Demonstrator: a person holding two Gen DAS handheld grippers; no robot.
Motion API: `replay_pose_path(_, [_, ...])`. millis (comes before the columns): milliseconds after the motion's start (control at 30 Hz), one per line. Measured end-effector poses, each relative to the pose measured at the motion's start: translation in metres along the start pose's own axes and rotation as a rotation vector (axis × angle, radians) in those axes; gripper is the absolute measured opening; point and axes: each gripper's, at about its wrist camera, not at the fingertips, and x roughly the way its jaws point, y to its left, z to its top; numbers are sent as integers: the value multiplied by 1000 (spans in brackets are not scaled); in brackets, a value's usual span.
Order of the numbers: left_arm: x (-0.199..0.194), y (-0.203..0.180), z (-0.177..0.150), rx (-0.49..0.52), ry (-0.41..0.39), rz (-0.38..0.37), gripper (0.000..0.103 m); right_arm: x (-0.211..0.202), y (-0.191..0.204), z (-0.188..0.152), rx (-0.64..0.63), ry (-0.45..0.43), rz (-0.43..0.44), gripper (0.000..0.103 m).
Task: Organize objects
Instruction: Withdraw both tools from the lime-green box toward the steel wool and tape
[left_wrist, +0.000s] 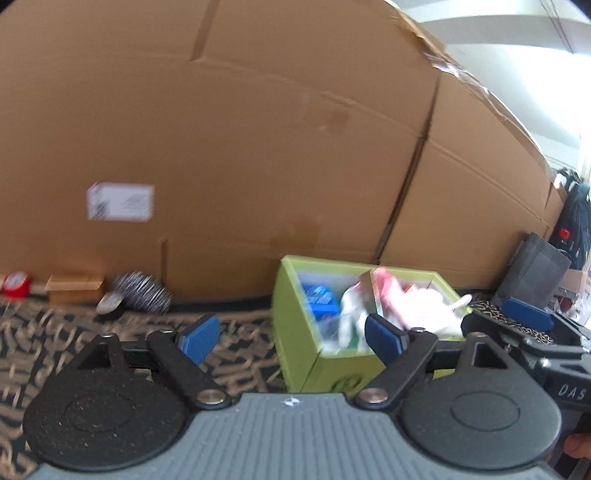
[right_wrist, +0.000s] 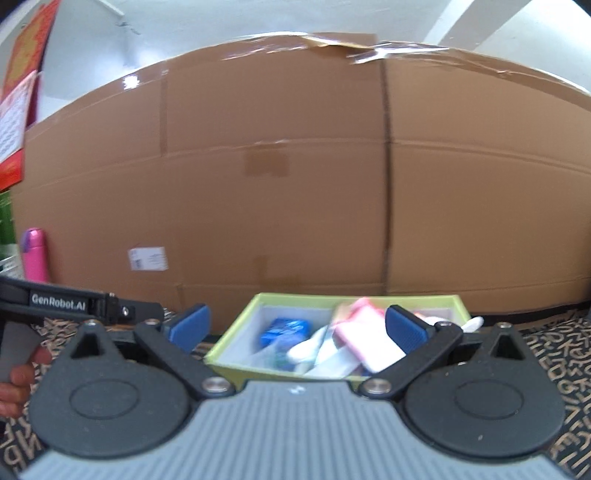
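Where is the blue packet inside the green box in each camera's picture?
Left wrist: the blue packet sits right of centre, in the left compartment of the green open-topped box.
Right wrist: the blue packet sits low at centre, again in the left compartment.
Shared landmark: the big brown cardboard box behind.

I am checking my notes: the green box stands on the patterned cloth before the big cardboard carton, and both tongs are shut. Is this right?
Not quite. The green box does stand on the patterned cloth before the cardboard carton, but both tongs are open: the right tongs in the right wrist view, the left tongs in the left wrist view. Neither holds anything.
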Motion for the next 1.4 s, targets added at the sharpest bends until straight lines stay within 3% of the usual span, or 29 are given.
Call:
replay_pose_path(333, [-37,73,-47,-73,55,138,89,23,80,-43,-94,151,148,103])
replay_pose_path(500, [-43,109,-50,-143,64,189,89,41,112,-58,-94,226,214,103])
replay_pose_path(667, [-43,135,-44,-150,57,221,89,60,133,-57,-113,248,238,103])
replay_pose_path(1100, [-2,179,-14,-125,63,229,89,140,166,-53,-136,270,249,103])
replay_pose_path(1400, [54,187,11,-117,98,153,88,216,166,-52,-146,308,204,100])
